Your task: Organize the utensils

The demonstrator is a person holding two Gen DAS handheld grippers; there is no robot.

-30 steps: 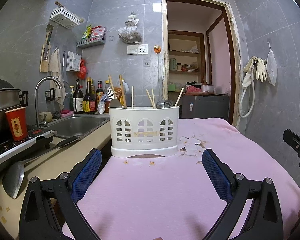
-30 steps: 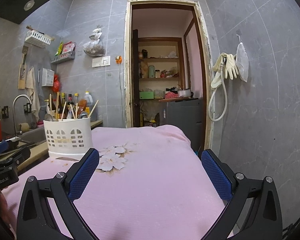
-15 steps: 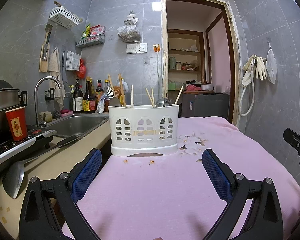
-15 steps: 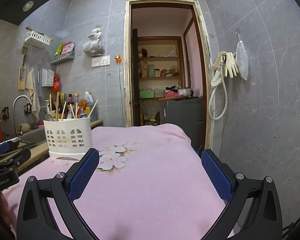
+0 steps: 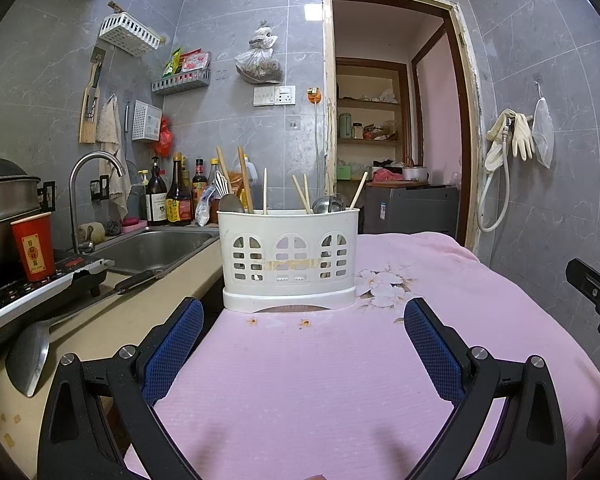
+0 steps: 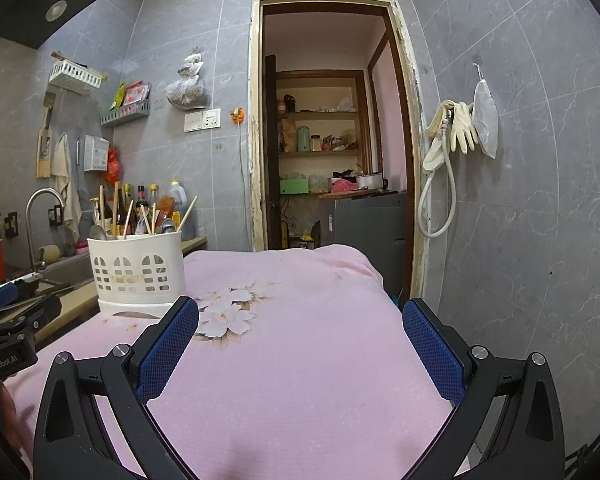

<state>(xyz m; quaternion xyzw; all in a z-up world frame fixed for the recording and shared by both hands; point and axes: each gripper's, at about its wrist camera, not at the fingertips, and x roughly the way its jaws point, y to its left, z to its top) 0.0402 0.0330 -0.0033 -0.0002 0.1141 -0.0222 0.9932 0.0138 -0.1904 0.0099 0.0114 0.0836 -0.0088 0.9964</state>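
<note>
A white slotted utensil holder point(image 5: 289, 260) stands on the pink cloth point(image 5: 320, 380), straight ahead in the left wrist view and at the left in the right wrist view point(image 6: 136, 270). Chopsticks point(image 5: 300, 198), spoons point(image 5: 329, 203) and a ladle point(image 5: 230, 203) stick out of its top. My left gripper point(image 5: 303, 314) is open and empty, a short way in front of the holder. My right gripper point(image 6: 300, 314) is open and empty, over the cloth to the holder's right.
A sink point(image 5: 156, 246) and tap point(image 5: 92, 196) lie left of the cloth, with sauce bottles point(image 5: 168, 200) behind. A red cup point(image 5: 34, 246), a pot point(image 5: 4, 208) and a spatula point(image 5: 32, 356) are on the left counter. An open doorway point(image 6: 332, 152) is behind.
The left gripper has shifted very slightly, so the holder sits a touch lower in its view. Both grippers stay open.
</note>
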